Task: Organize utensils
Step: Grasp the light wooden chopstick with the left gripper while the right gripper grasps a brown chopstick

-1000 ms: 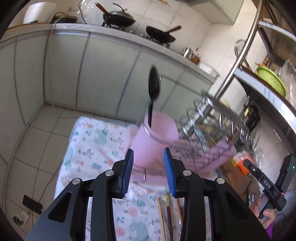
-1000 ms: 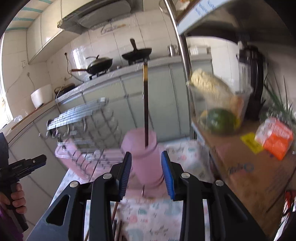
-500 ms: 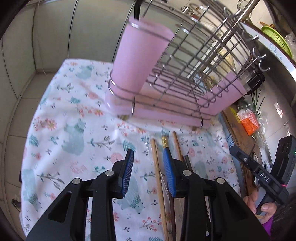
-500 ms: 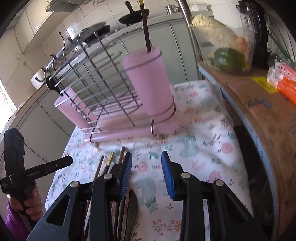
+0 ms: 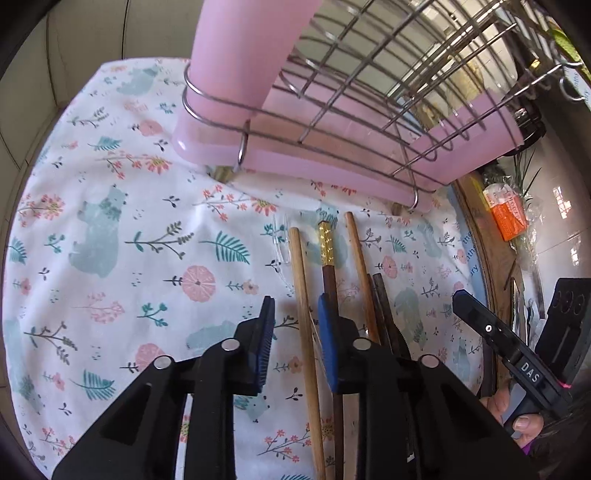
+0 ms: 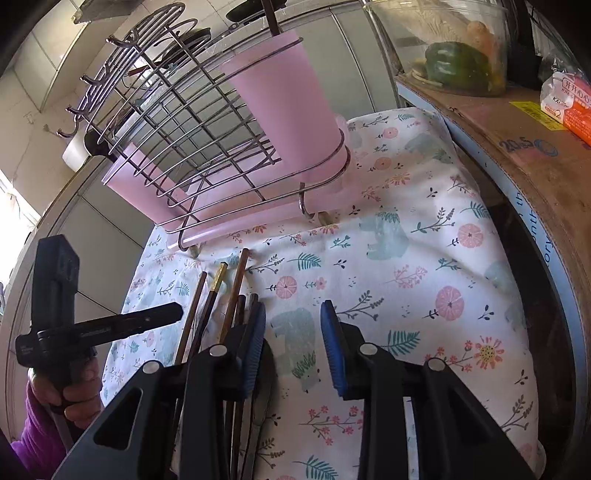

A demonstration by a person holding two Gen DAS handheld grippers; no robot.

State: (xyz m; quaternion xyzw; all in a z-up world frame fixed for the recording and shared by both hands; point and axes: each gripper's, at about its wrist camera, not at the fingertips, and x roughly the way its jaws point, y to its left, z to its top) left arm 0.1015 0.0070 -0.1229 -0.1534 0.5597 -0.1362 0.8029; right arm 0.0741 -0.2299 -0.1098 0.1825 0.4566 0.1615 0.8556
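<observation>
Several chopsticks lie side by side on the floral cloth [image 5: 110, 229], in front of a wire rack [image 5: 369, 74] holding a pink cup [image 5: 251, 55]. My left gripper [image 5: 296, 299] hangs low over them with its jaws closing. A light wooden chopstick [image 5: 299, 266] runs between the blue pads, with a gap on each side. A gold-tipped dark chopstick [image 5: 327, 243] passes under the right finger. My right gripper [image 6: 292, 306] is open over bare cloth, just right of the chopsticks [image 6: 218, 277]. A dark handle [image 6: 271, 18] stands in the pink cup [image 6: 288, 103].
A pink drip tray [image 5: 332, 173] sits under the rack. To the right are a cardboard box [image 6: 517, 140], a clear tub of vegetables [image 6: 454, 62] and an orange packet [image 5: 508, 218]. Grey cabinets stand behind. A hand in a purple sleeve [image 6: 62, 391] holds the left gripper.
Both grippers have sunk and tipped downward, from facing the pink cup's rim to hovering over the cloth. The left jaws have narrowed around the light chopstick.
</observation>
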